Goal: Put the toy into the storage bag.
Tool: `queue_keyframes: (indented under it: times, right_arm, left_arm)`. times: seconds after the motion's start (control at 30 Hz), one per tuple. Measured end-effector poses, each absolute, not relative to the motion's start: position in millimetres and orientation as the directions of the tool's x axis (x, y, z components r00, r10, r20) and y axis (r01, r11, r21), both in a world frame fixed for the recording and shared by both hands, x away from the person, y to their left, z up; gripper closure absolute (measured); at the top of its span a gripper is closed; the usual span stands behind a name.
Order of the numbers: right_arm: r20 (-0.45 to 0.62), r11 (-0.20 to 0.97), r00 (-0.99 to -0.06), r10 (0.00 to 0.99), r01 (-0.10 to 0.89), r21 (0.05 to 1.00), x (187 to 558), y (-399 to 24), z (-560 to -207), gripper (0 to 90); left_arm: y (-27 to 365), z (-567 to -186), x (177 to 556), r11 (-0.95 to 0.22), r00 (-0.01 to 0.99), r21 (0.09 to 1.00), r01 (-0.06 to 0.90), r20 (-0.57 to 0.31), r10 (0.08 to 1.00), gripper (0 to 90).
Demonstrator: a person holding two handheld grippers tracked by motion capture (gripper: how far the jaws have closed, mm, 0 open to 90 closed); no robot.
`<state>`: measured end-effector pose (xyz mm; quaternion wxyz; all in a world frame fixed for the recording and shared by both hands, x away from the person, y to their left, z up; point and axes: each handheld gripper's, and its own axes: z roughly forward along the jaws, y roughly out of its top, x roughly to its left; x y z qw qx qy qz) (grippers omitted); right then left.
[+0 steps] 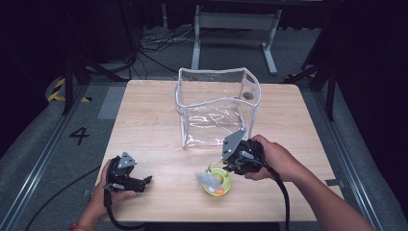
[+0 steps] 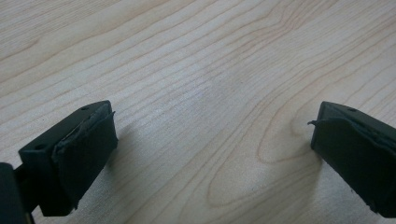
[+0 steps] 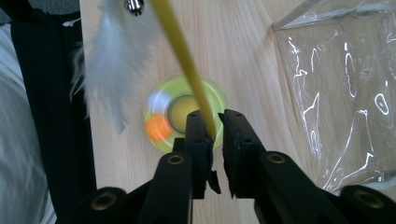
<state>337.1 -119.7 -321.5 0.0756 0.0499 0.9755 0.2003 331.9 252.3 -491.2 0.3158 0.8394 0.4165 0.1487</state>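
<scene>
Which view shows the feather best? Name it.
The right gripper view: the white feather hangs large beside the yellow stick held by the right gripper. The high view shows it small and blurred. The left gripper view shows table.

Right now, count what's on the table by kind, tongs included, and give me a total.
Clear plastic bags: 1
Yellow-green feather toys: 1
Handheld tongs: 2, left tongs open, right tongs shut on the toy's yellow stick
Total: 4

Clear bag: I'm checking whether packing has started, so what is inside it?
Nothing shows inside the clear bag, only glare and wood behind its walls. The feather toy sits outside, gripped by the right claw.
</scene>
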Motion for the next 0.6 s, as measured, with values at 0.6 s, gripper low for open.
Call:
queue_keyframes:
  times: [0.6]
  right_arm:
    - [-0.166,0.931,-0.975,0.145,0.078,0.358,339,-132,-304,88.3]
  left_arm:
    - [252,-491,332,-0.453,0.608,0.654,0.606,-0.014,0.793,0.6]
